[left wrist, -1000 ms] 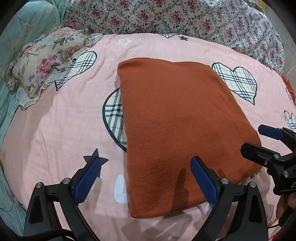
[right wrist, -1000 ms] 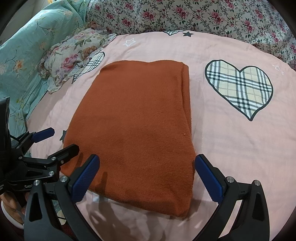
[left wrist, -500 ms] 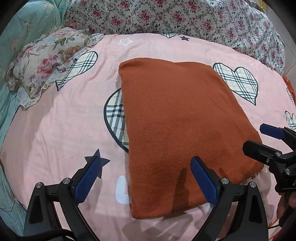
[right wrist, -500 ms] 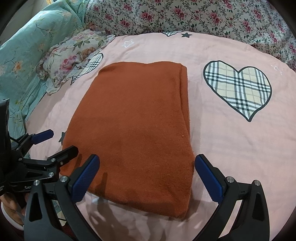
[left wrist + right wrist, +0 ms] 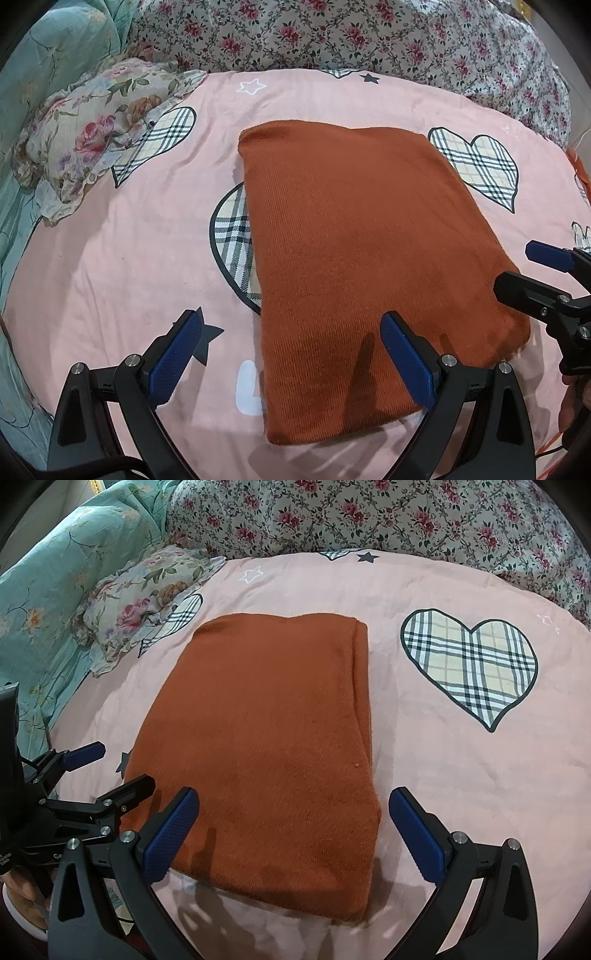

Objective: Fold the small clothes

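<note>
I find the rust-orange knitted garment (image 5: pixel 354 266), folded into a rectangle, lying flat on the pink heart-print bedsheet (image 5: pixel 129 258). My left gripper (image 5: pixel 291 354) and right gripper (image 5: pixel 295 827) hover spread, empty. Soft, limp knit, I judge; pinch near-edge corners.

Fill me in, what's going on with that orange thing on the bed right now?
A person holds a gripper in each hand over a bed with a pink sheet. An orange knitted garment lies on it, folded into a flat rectangle. The left gripper and the right gripper are both open at its near edge, holding nothing. A floral pillow lies off to the left.
</note>
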`<state>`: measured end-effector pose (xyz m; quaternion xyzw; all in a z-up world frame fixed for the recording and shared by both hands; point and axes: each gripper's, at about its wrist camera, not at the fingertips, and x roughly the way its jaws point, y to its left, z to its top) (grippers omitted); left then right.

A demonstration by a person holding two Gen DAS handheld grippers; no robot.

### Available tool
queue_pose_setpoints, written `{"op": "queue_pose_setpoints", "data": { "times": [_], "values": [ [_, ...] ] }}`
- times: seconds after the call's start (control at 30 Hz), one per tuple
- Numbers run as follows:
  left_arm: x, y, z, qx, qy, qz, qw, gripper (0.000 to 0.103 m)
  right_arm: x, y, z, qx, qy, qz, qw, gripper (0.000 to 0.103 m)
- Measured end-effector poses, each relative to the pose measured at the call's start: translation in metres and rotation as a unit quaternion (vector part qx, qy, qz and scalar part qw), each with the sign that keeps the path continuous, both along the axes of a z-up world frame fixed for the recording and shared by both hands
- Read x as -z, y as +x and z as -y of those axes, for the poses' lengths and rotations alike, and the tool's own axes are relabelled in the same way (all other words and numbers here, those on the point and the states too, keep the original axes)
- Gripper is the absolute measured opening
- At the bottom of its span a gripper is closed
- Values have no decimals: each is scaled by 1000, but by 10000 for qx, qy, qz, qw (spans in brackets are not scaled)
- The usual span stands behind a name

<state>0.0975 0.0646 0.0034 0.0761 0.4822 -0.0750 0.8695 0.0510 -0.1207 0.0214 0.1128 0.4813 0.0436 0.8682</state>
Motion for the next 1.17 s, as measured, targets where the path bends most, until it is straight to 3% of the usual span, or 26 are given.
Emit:
{"op": "queue_pose_setpoints", "data": {
  "times": [0.43, 0.73, 1.17],
  "values": [
    [-2, 13, -1, 11, 70, 27, 10000, 97, -3, 8, 0, -37, -35, 14, 10000, 102],
    [-1, 26, -11, -240, 210, 121, 9994, 97, 0, 19, 6, -4, -65, -7, 10000, 102],
    [-3, 21, -9, -159, 209, 163, 9995, 97, 1, 21, 8, -7, -60, -38, 10000, 102]
  ]
}}
